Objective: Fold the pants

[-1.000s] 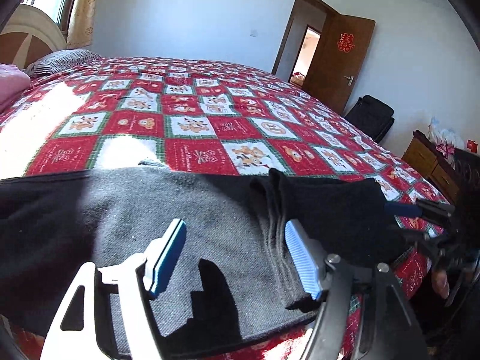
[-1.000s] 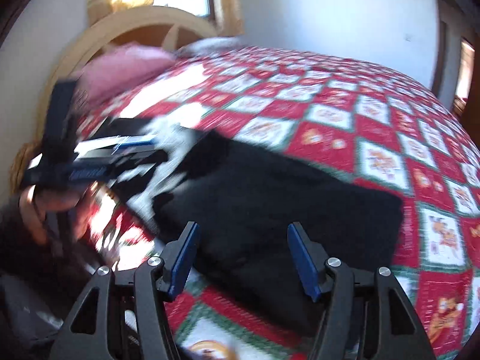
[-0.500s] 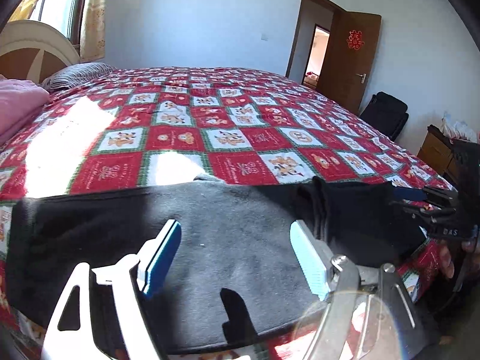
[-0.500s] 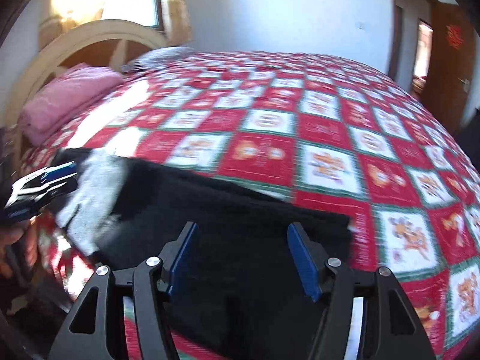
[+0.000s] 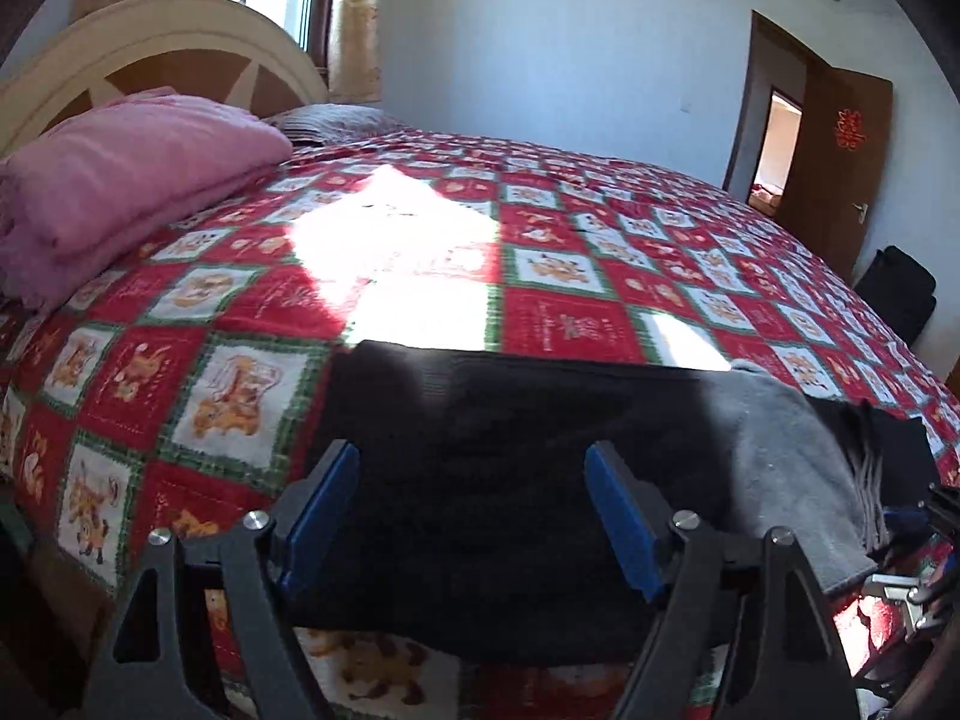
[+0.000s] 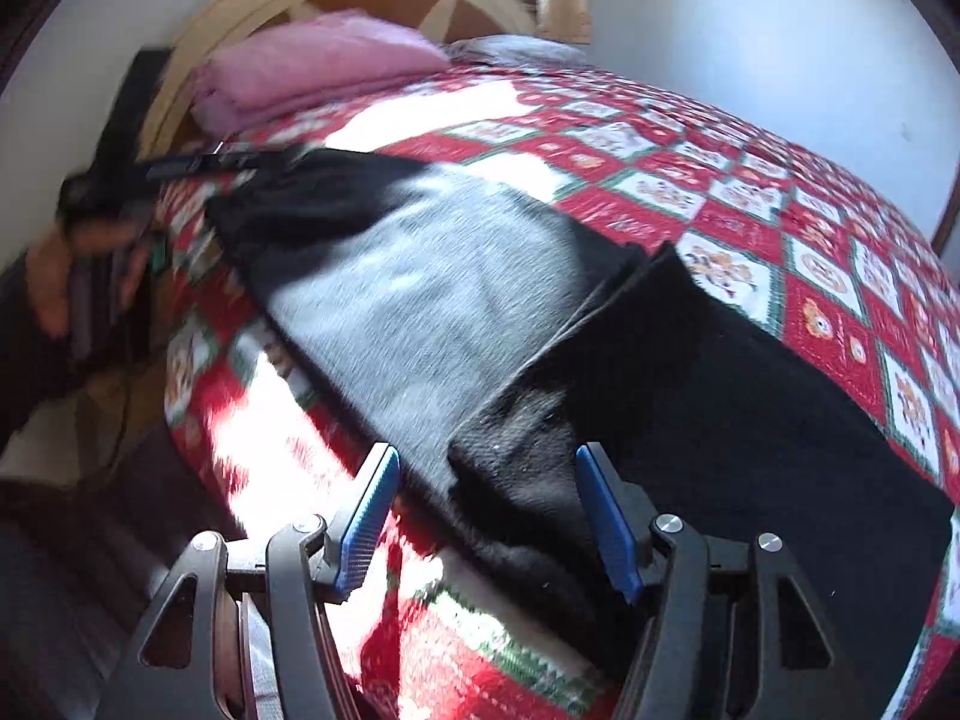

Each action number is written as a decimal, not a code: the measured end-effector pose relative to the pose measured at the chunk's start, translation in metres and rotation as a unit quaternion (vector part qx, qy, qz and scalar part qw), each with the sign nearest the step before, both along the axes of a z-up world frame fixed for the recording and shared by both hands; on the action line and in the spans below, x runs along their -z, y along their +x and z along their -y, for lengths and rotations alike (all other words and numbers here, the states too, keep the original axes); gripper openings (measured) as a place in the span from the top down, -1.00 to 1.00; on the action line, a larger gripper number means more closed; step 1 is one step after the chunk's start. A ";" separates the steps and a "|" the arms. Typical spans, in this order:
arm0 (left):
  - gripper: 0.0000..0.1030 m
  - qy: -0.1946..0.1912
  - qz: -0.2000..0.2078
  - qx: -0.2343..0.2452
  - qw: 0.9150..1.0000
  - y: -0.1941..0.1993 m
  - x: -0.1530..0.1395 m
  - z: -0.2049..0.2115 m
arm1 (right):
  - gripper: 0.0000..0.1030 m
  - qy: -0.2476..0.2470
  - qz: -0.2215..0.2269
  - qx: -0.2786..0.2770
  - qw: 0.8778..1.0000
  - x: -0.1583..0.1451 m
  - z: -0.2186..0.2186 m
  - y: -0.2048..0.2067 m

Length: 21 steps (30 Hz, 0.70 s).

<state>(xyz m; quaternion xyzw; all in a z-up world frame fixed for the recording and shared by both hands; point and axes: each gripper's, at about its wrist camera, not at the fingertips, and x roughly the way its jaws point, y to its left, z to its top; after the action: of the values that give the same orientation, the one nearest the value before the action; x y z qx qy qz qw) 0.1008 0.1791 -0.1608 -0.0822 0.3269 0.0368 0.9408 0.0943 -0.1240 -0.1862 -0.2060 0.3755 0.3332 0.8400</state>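
Dark pants point(image 5: 540, 420) lie along the near edge of a red patchwork quilt point(image 5: 540, 264). Sunlight turns their middle grey point(image 6: 456, 276), and a black layer point(image 6: 720, 372) is folded over one end. My left gripper point(image 5: 468, 456) hovers open over the shaded end nearest the headboard, nothing between its blue pads. My right gripper point(image 6: 486, 456) is open above the corner of the folded layer at the bed's edge, with the cloth below the fingers. In the right wrist view the left gripper point(image 6: 198, 165) is a blur, held by a hand point(image 6: 54, 276).
A folded pink blanket point(image 5: 132, 174) and a grey pillow point(image 5: 336, 120) rest against the cream headboard point(image 5: 162, 42). A brown door point(image 5: 840, 162) stands open at the far right, with a black bag point(image 5: 900, 294) below it. The bed drops off just under both grippers.
My left gripper has swung along the pants toward the headboard end, its jaws a little wider. My right gripper has rolled and come down over the folded corner.
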 end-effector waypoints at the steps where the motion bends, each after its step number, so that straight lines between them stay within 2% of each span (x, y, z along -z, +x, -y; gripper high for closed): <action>1: -0.57 -0.003 -0.004 -0.004 1.000 0.001 0.003 -0.005 | -0.22 -0.008 0.006 -0.003 1.000 0.001 0.000 -0.003; 5: -0.56 -0.019 -0.017 -0.015 1.000 0.001 0.017 -0.020 | -0.22 0.008 -0.003 0.000 1.000 -0.004 0.004 -0.002; 8: -0.57 -0.021 -0.017 -0.021 0.999 0.000 0.022 -0.026 | -0.22 0.084 0.000 0.023 0.996 -0.018 0.021 0.002; 10: -0.57 -0.025 -0.012 -0.027 0.999 -0.001 0.023 -0.029 | -0.22 0.113 0.005 0.037 0.993 -0.025 0.030 0.005; 14: -0.56 -0.075 -0.009 -0.026 0.997 0.000 0.031 -0.044 | -0.22 0.130 0.022 0.054 0.990 -0.034 0.037 0.006; 21: -0.52 -0.084 0.001 -0.024 0.996 -0.004 0.033 -0.051 | -0.23 0.118 0.025 0.056 0.991 -0.028 0.033 0.003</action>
<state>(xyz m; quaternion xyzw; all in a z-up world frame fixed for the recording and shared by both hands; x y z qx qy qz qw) 0.0967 0.2305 -0.1935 -0.1685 0.3258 0.0320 0.9298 0.0976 -0.1571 -0.1583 -0.0930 0.3233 0.3225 0.8848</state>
